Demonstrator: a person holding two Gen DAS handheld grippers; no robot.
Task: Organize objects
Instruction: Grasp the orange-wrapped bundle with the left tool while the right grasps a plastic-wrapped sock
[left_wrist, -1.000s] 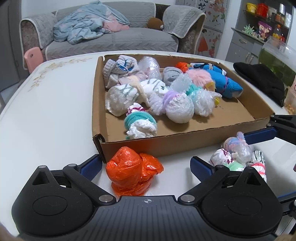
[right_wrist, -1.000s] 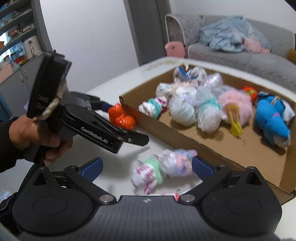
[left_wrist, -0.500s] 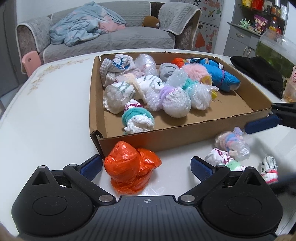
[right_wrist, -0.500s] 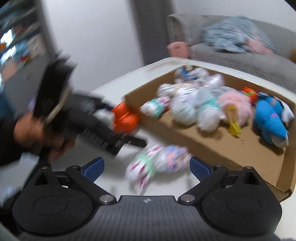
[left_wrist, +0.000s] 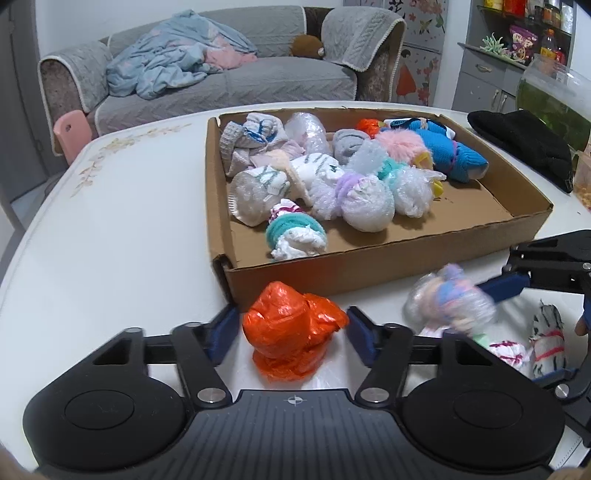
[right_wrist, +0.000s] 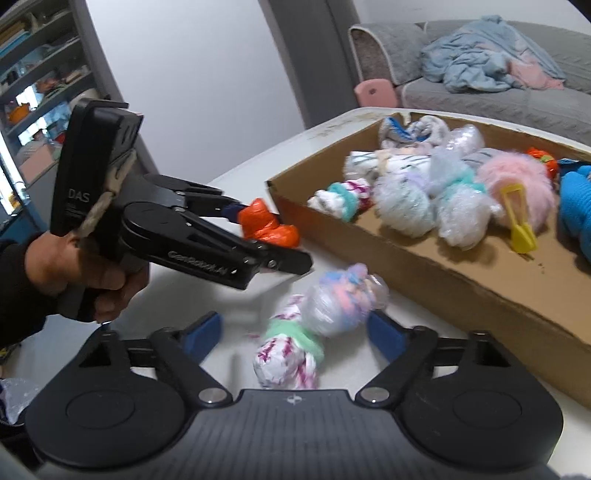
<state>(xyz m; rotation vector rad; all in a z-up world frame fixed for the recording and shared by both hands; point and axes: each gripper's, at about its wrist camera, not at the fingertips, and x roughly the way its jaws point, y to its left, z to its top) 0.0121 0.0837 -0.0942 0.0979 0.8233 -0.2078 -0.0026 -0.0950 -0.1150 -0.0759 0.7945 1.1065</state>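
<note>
- The left gripper (left_wrist: 291, 330) sits low on the white table (left_wrist: 122, 221), its blue pads (left_wrist: 225, 326) closed up against both sides of the orange plastic-wrapped bundle (left_wrist: 290, 339); whether they actually squeeze it I cannot tell; the bundle rests on the table just outside the near wall of the cardboard tray (left_wrist: 369, 266)
- The right gripper (right_wrist: 295, 334) is spread wide, with the bubble-wrapped pastel bundle (right_wrist: 340, 301) between its pads and blurred; its far pad (right_wrist: 384, 334) is at the bundle's edge, the near pad (right_wrist: 201, 334) well clear of it
- Just below that bundle lies a white-and-pink sock roll with a green band (right_wrist: 288, 363), touching it
- A striped sock roll with a red tie (left_wrist: 548, 341) stands beside the tray's near wall, close to the right gripper
- Inside the tray: a white roll with a teal band (left_wrist: 295, 236) near the front wall, a pink fluffy ball (left_wrist: 400, 146), a blue knitted roll (left_wrist: 448, 155) and more wrapped bundles towards the back
- A black hat (left_wrist: 524, 144) lies on the table beside the tray's far corner; a grey sofa (left_wrist: 229, 81) stands behind the tray
</note>
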